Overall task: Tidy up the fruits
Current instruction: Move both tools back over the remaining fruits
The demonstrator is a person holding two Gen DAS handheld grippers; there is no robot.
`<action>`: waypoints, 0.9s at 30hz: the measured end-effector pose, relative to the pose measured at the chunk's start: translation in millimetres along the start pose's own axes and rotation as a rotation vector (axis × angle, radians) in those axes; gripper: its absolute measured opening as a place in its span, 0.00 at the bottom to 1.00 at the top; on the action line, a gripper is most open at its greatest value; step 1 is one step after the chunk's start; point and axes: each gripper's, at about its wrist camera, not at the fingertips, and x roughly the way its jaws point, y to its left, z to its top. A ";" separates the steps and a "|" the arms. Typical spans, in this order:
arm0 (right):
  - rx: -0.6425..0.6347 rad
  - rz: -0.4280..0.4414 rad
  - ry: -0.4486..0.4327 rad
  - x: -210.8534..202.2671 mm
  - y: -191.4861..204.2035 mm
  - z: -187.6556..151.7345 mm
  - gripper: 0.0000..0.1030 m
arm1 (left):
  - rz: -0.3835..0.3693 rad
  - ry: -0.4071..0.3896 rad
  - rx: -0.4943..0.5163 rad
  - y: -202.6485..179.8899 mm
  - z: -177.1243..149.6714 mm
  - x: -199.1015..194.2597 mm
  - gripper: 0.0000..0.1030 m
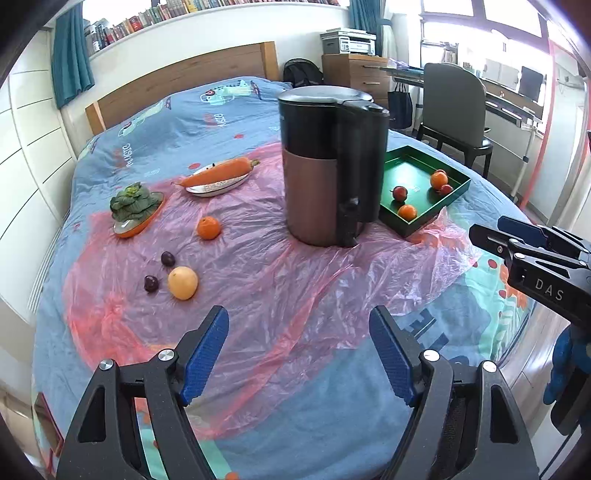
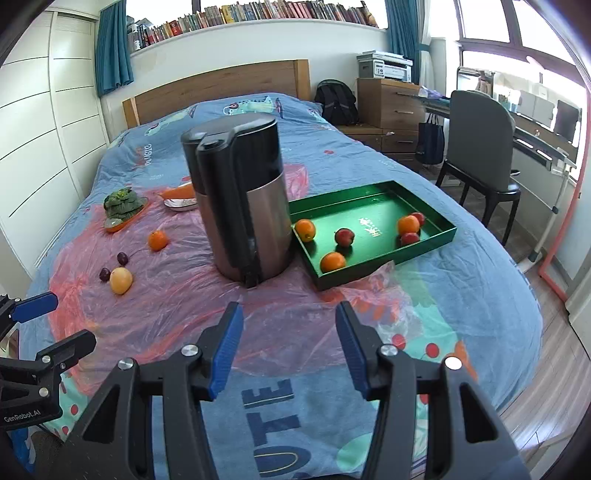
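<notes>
Orange fruit [image 1: 208, 227] beyond open left tool [image 1: 298, 354]

carrot [image 2: 180, 192] and its plate [image 2: 181, 204] half hidden behind kettle [image 2: 240, 199], tray [image 1: 424, 184] corner behind kettle, gold tray print illegible

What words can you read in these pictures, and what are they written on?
"DAS" on the right gripper, the rest out of frame.
"GenRobot.AI" on the left gripper.
"UTE" in big blue letters on the bedspread, cut off at the edge.
Reddish print farther up the bedspread, upside down: too distorted to read.
White mark inside the green tray: too small to read.
Spines of the books on the shelf: too small to read.
</notes>
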 end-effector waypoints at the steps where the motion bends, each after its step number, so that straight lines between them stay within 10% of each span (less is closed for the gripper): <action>1: -0.008 0.006 0.004 -0.7 6.1 -1.7 0.71 | 0.006 0.001 -0.011 6.2 -4.3 -2.1 0.72; 27: -0.224 0.230 0.061 1.4 171.6 -31.4 0.71 | 0.116 0.007 -0.290 160.5 -90.8 -31.4 0.73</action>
